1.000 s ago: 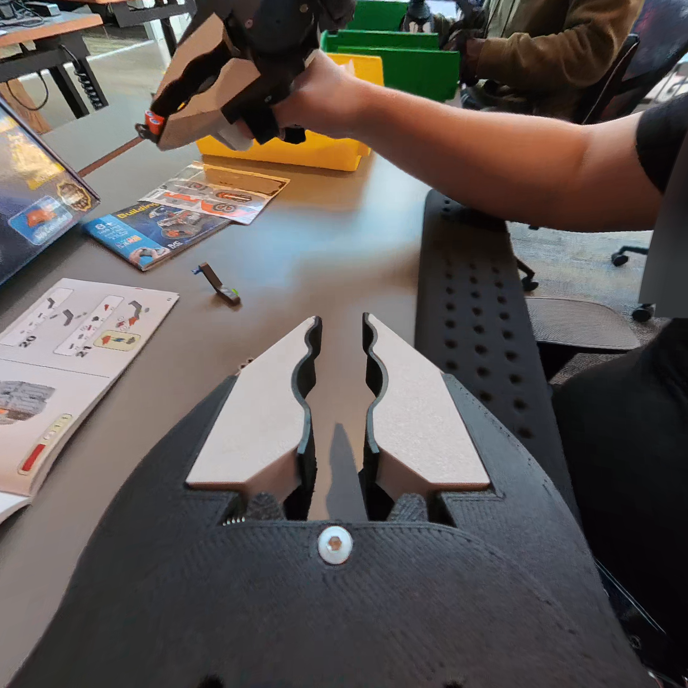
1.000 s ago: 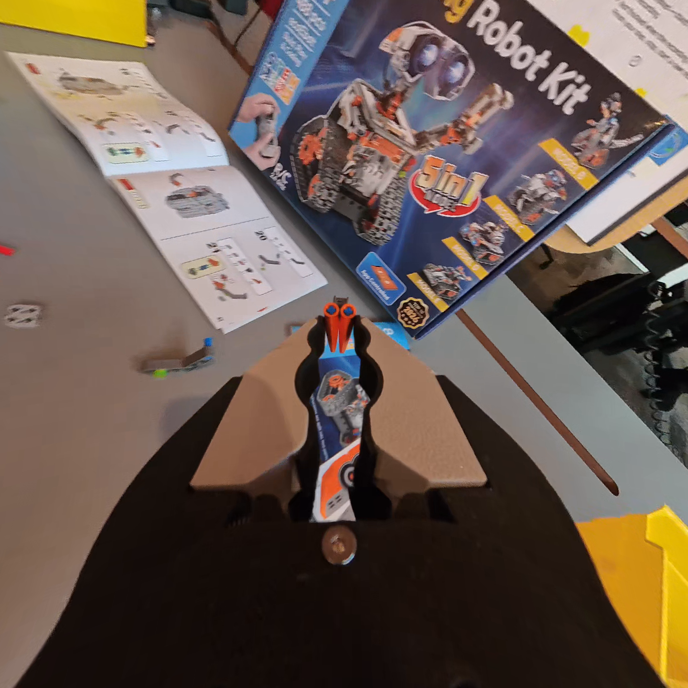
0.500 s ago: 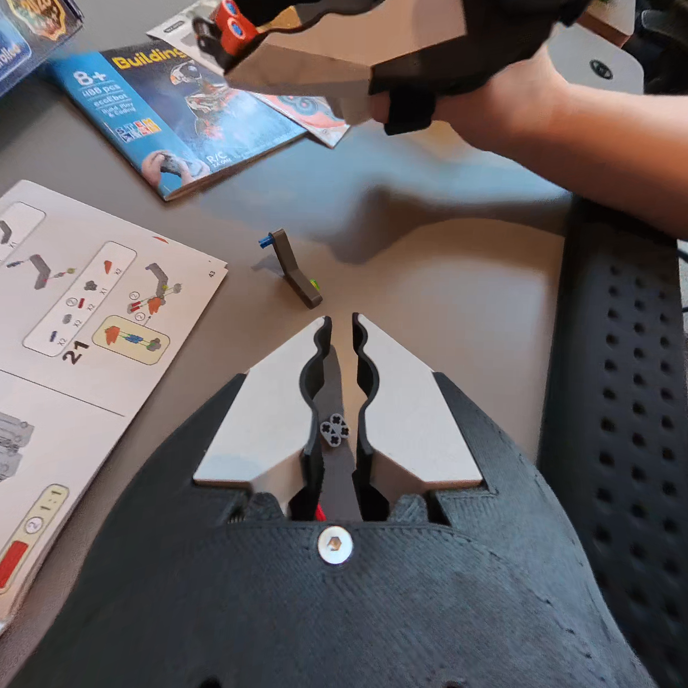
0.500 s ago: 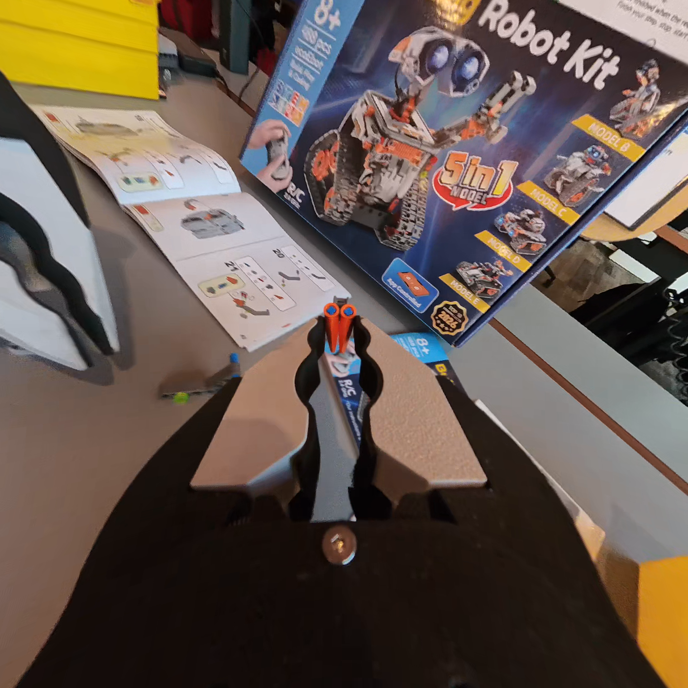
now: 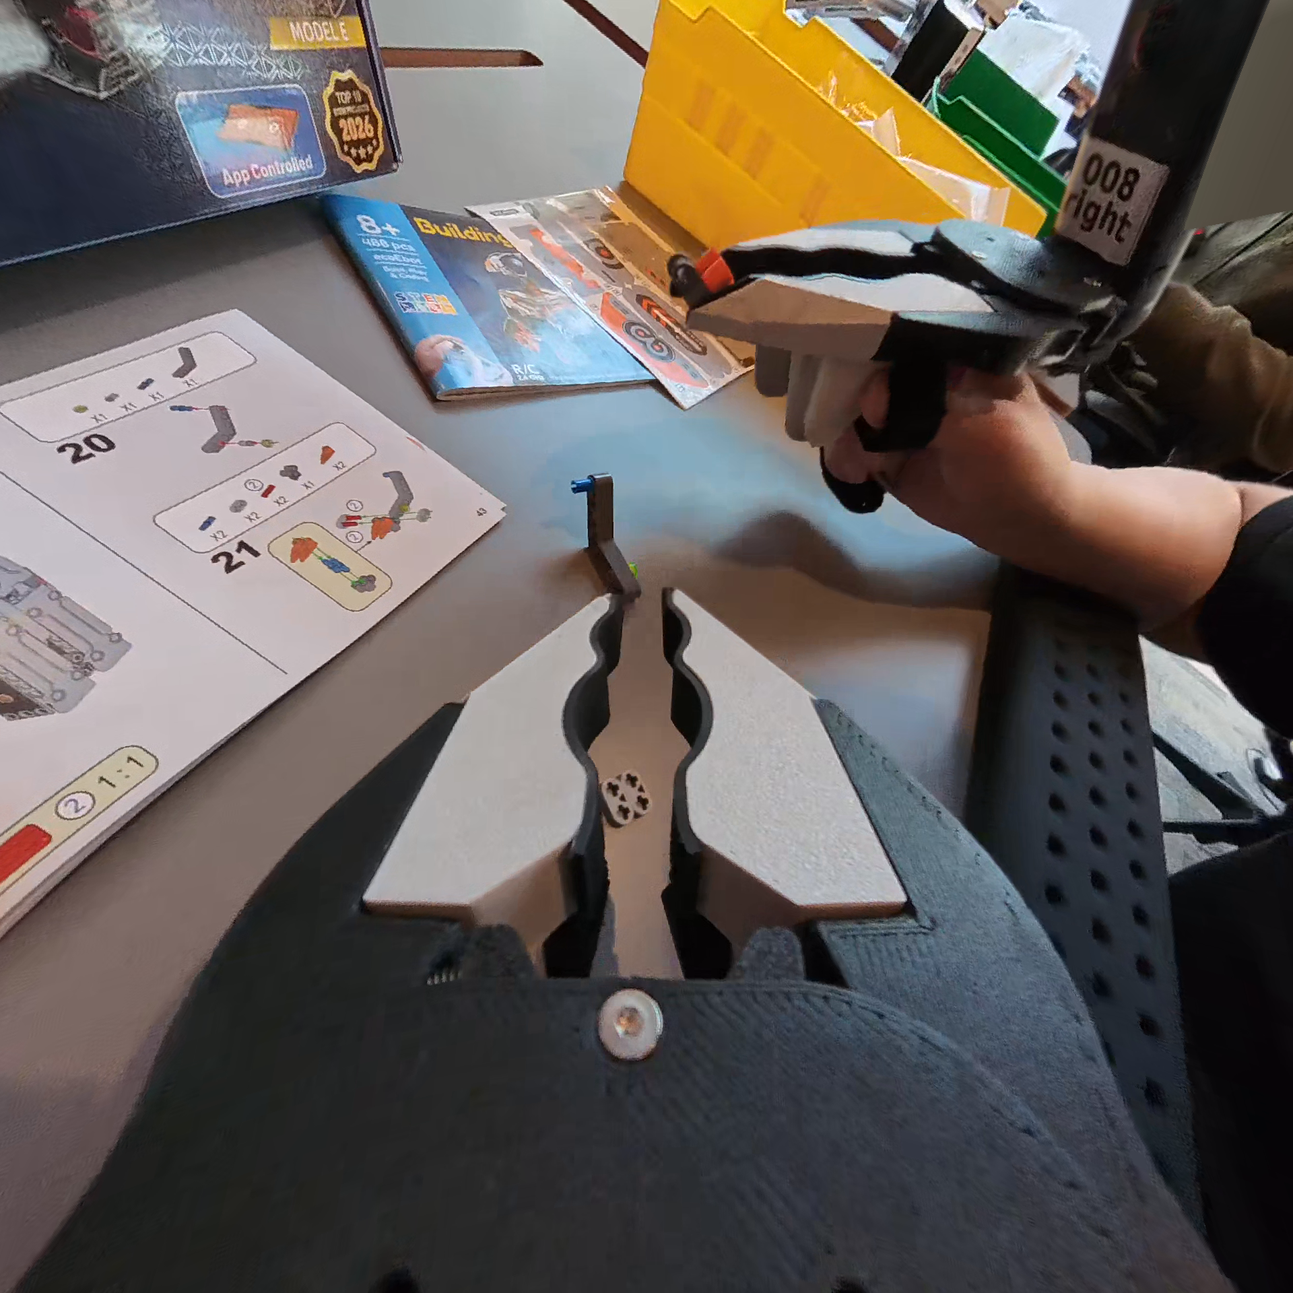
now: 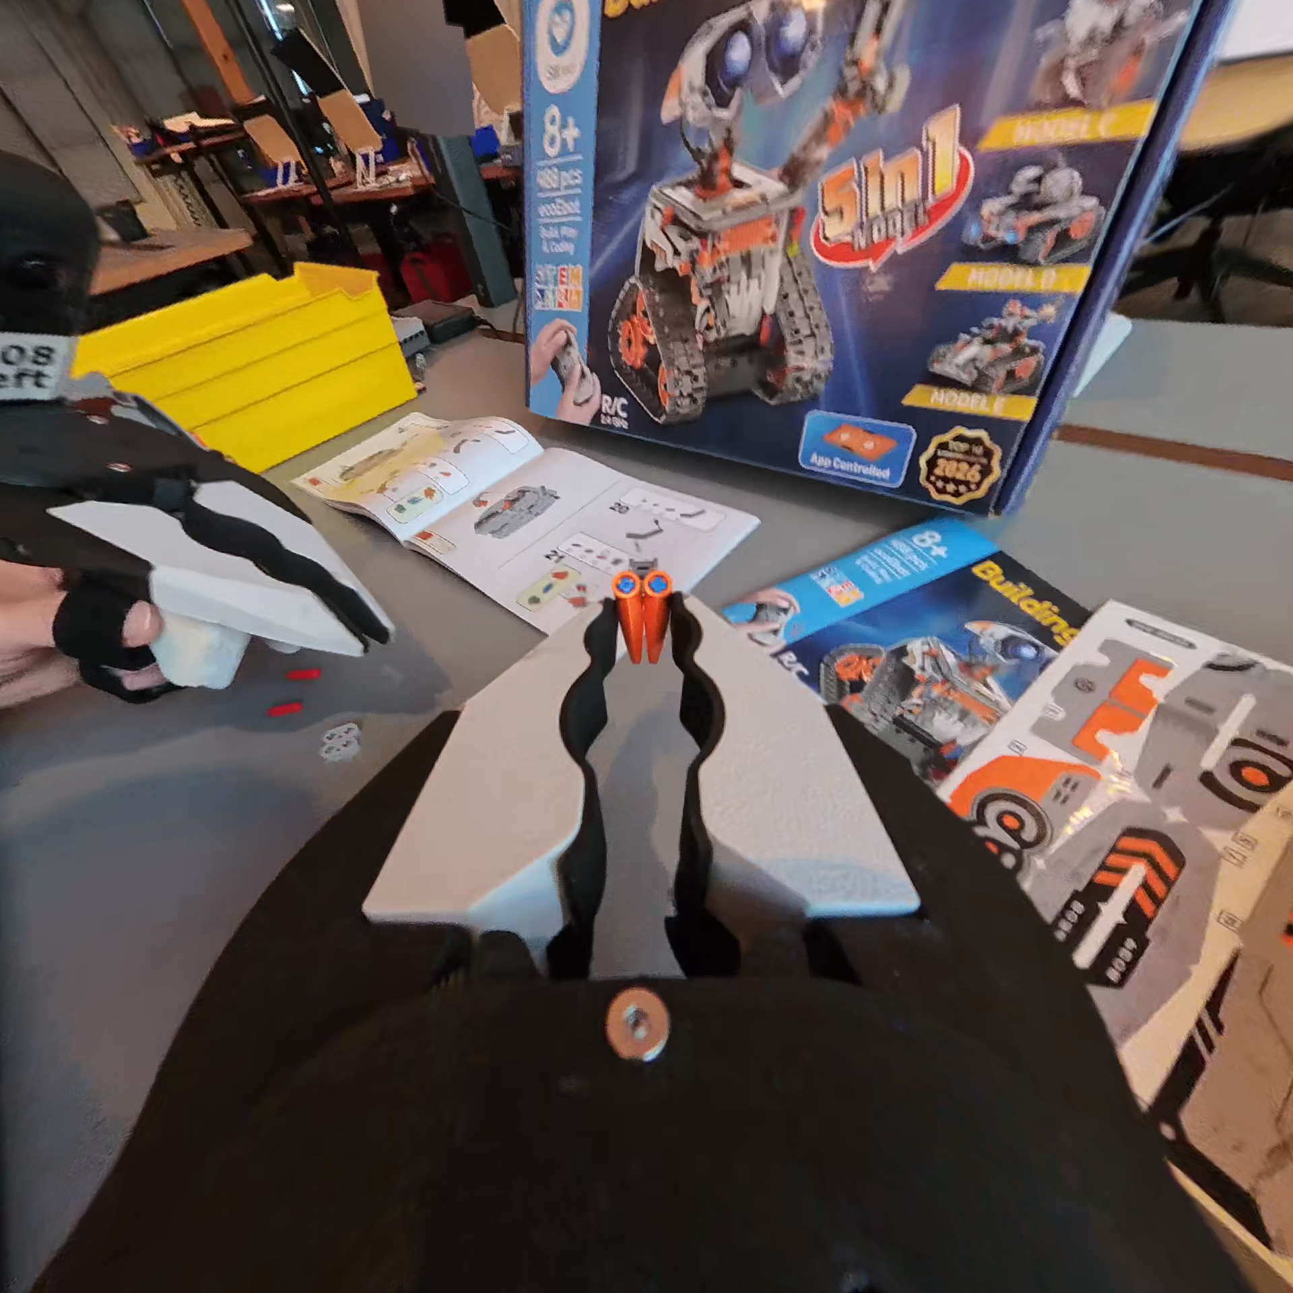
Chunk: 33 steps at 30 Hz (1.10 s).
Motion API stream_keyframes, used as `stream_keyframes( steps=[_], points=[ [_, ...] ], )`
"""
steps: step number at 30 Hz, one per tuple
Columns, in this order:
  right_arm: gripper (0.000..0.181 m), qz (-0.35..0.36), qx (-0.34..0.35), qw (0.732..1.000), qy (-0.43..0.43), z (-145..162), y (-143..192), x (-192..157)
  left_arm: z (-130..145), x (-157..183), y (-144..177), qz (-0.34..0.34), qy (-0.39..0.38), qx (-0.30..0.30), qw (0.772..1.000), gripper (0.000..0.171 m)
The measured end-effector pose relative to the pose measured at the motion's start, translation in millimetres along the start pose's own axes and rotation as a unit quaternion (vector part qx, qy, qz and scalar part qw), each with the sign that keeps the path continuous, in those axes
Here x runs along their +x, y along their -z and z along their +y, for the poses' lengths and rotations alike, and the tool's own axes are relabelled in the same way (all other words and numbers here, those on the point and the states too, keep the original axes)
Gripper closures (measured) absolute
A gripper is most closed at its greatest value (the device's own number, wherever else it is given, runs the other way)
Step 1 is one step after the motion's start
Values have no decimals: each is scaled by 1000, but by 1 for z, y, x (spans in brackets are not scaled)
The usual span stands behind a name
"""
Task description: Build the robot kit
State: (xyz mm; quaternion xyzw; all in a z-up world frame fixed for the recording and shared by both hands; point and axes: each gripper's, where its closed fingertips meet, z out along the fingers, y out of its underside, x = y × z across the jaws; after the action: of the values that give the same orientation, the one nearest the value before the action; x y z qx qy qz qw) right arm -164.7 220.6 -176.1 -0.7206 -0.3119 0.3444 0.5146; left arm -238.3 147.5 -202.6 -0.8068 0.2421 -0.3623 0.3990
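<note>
My right gripper (image 6: pixel 642 607) pinched twin orange plastic cones (image 6: pixel 641 616); my left gripper (image 5: pixel 640 603), slightly spread, hovered with the bent grey plastic beam (image 5: pixel 607 535) at twelve o'clock, needing careful alignment.

The right gripper (image 6: pixel 640 616) pinches a pair of orange cone-shaped pieces (image 6: pixel 641 619) with blue ends at its fingertips, above the grey table (image 6: pixel 175 839). Beyond lie an open instruction booklet (image 6: pixel 532 511) and an upright blue kit box (image 6: pixel 860 231). A closed blue booklet (image 6: pixel 902 630) and a sticker sheet (image 6: pixel 1147 769) lie to the right. At left, the left gripper (image 6: pixel 374 633) hovers near two small red pieces (image 6: pixel 294 693) and a small grey piece (image 6: pixel 341 740), before a yellow bin (image 6: pixel 266 357).
</note>
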Motion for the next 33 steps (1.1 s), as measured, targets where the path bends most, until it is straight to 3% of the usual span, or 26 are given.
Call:
stream_keyframes(
  steps=[8,33],
  points=[
    [167,74,-1,997,22,9,8,46,10,-6,2,-16,-20,-31,999,165],
    [167,70,17,996,46,6,13,42,21,-4,0,21,15,-54,998,165]
  ],
)
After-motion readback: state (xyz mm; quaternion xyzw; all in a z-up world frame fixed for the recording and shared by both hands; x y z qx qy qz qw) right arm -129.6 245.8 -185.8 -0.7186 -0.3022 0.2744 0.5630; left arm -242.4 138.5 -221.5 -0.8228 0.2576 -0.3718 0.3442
